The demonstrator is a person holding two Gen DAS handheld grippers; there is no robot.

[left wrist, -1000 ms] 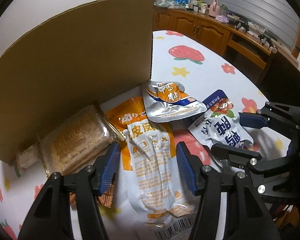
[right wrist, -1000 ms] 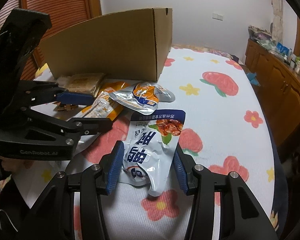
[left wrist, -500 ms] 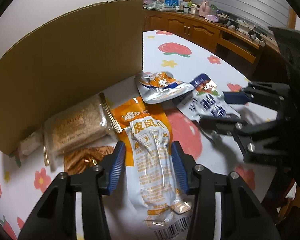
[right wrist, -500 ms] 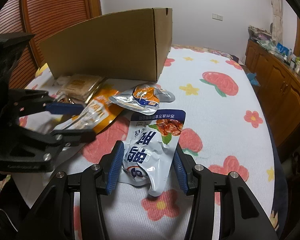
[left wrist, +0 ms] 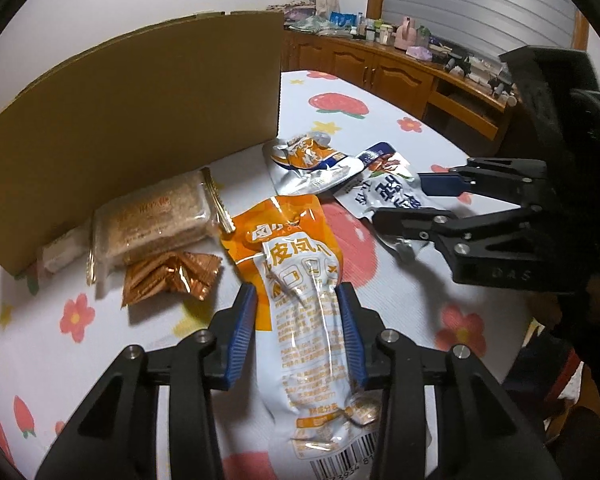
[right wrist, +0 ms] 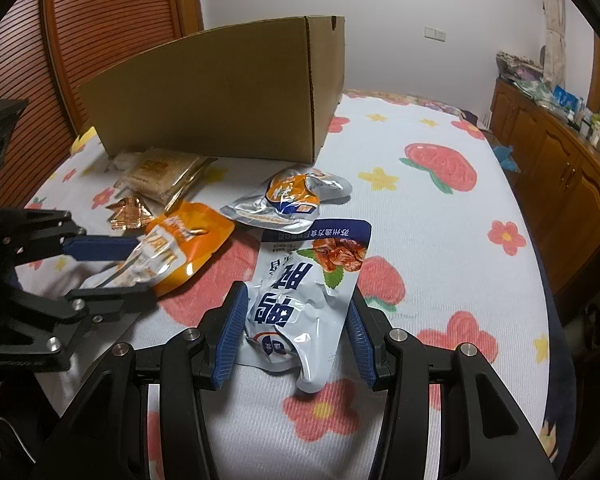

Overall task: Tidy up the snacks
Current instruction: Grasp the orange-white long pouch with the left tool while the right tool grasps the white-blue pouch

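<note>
The left claw (left wrist: 296, 332) reaches low and level over the flowered worktop (left wrist: 380, 128), blue pads apart, straddling the long orange-and-white plastic snack pouch (left wrist: 300, 280) without visibly clamping it. The right claw (right wrist: 296, 334) lies likewise, fingers spread either side of the pale blue-and-white foil snack packet (right wrist: 308, 280). Beyond both, a crumpled silver-and-orange sachet (right wrist: 292, 200) rests before the brown cardboard box (right wrist: 228, 92).

both views are evenly lit by soft indoor light, with faint shadows under the packets. glare spots sit on the orange pouch (left wrist: 300, 276) and the silver packet (right wrist: 292, 196). fisheye distortion bends the edges, and black vignetting fills the corners.
</note>
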